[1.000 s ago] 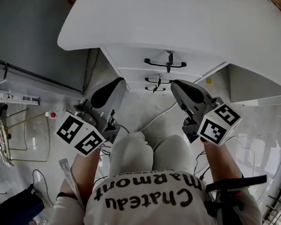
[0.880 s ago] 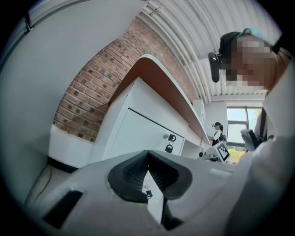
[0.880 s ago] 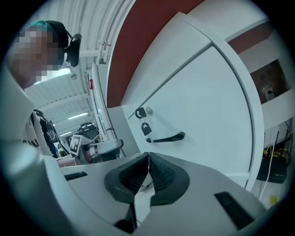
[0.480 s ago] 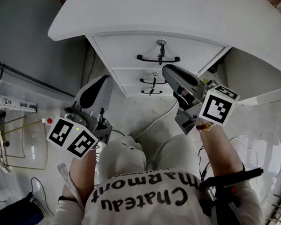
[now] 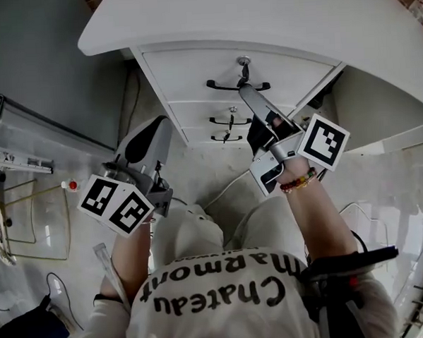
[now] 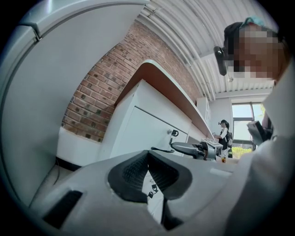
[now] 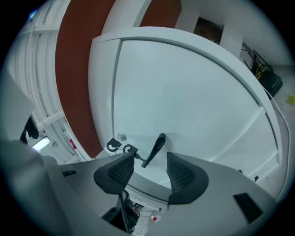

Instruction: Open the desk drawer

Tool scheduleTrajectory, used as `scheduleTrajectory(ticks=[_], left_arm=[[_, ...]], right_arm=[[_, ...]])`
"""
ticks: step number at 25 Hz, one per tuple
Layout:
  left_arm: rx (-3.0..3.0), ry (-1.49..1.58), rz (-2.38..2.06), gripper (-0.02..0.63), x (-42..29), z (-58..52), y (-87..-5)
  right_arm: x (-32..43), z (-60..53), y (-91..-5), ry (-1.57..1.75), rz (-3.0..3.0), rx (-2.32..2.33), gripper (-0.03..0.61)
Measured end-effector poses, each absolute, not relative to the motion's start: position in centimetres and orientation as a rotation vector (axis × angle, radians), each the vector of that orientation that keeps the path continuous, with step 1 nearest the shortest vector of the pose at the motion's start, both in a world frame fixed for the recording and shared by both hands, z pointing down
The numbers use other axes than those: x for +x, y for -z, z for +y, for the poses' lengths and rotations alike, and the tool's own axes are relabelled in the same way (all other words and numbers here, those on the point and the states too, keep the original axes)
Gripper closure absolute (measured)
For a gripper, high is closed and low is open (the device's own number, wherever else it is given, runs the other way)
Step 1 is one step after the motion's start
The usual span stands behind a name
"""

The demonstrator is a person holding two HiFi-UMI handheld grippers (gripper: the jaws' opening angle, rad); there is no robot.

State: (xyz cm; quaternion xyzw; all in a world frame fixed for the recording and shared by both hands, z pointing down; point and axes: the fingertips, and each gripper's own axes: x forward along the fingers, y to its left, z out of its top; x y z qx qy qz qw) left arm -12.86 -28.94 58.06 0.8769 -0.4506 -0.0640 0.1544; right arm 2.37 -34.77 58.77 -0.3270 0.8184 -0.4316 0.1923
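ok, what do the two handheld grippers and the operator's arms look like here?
The left gripper and right gripper have grey moulded shells with black cross-hatched pads. Each carries a white marker cube printed with black squares. The arms are bare below a white T-shirt with dark lettering, and a beaded bracelet sits on the right wrist.

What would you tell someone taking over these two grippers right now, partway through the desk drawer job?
Left gripper: shut, empty, held back from the desk.
Right gripper: jaws have just opened and now stand apart. The handle is just ahead of the gap, and the pads are not pressing on it.
Drawer: the top one, closed, with a key in its lock.
Done: the approach to the handle.
Left: close on the handle and pull the drawer out.
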Motion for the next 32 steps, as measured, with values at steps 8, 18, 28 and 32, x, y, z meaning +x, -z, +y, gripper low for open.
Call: scheduleTrajectory(ticks=[8,18,28,32], left_arm=[[2.567,0.188,-1.237,0.598,-11.0,-28.5,-57.2],[2.583,0.178,-1.233,0.598,-10.7,-27.6,-57.7],[2.583,0.166,-1.239,0.598,-10.4,-27.4,-58.0],[2.570,0.150,-1.238,0.598,-10.4,-27.6,-58.2]], right_arm=[[3.5,-35.1,-60.1,1.373,1.976,-1.106,0.443],[3.2,-35.1,-59.4,1.373,1.950,-1.026,0.528],[3.1,-35.0,-59.8,1.404,1.923,-1.013,0.534],[3.1,-35.0,-60.0,1.414,1.922,-1.013,0.534]])
